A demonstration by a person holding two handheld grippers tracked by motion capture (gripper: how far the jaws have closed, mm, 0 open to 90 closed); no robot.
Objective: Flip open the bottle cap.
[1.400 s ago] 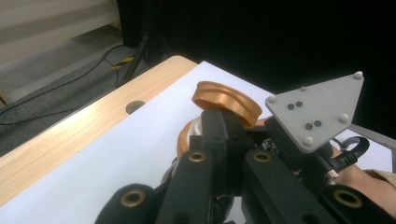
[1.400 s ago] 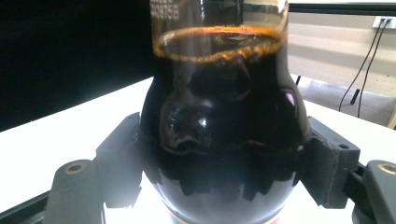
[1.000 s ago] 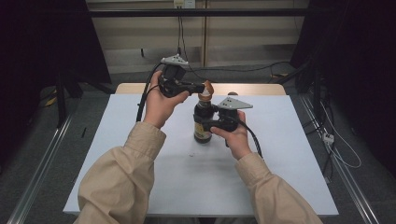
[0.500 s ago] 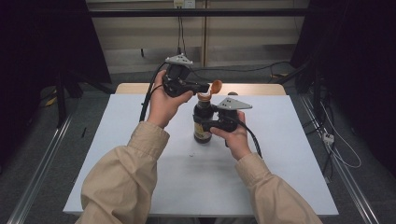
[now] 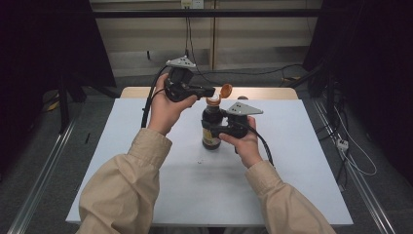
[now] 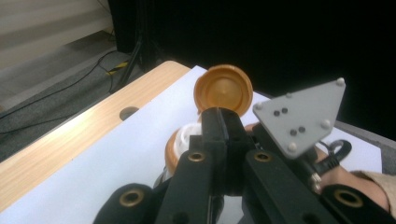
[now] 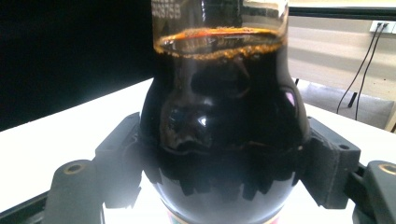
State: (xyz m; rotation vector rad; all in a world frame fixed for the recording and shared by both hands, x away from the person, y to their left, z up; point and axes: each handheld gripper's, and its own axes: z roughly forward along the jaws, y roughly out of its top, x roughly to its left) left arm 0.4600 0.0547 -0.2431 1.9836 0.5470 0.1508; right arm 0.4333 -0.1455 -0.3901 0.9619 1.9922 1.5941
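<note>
Holding a dark bottle (image 5: 211,127) upright near the middle of the white bench (image 5: 146,195). Gripped round the fat belly by the right tongs (image 5: 210,127), one black pad pressed on each side in the right gripper view, coming in from about 3 o'clock of the bottle. Dark sauce inside, filled up to the neck (image 7: 219,42).

Up top, an orange flip cap (image 5: 225,91) swung open, tipped back toward 1 o'clock of the bottle mouth. White spout (image 6: 189,134) peeking out under it in the left gripper view.

Left tongs (image 5: 210,91) pinched tight together, nothing between them, tips right at the cap hinge, reaching in from 9 o'clock, level with the bottle top. So: cap just past the left tips, left hand (image 5: 165,109) nearer to it than the right hand (image 5: 242,141). Bottle's long way straight up and down. Probably a push or a flick on the cap next, with the bottle kept steady from below.

Hard to tell whether the left tips touch the cap or sit just beside it. Bottle top cut off in the right gripper view. Label at the bottom mostly hidden.
</note>
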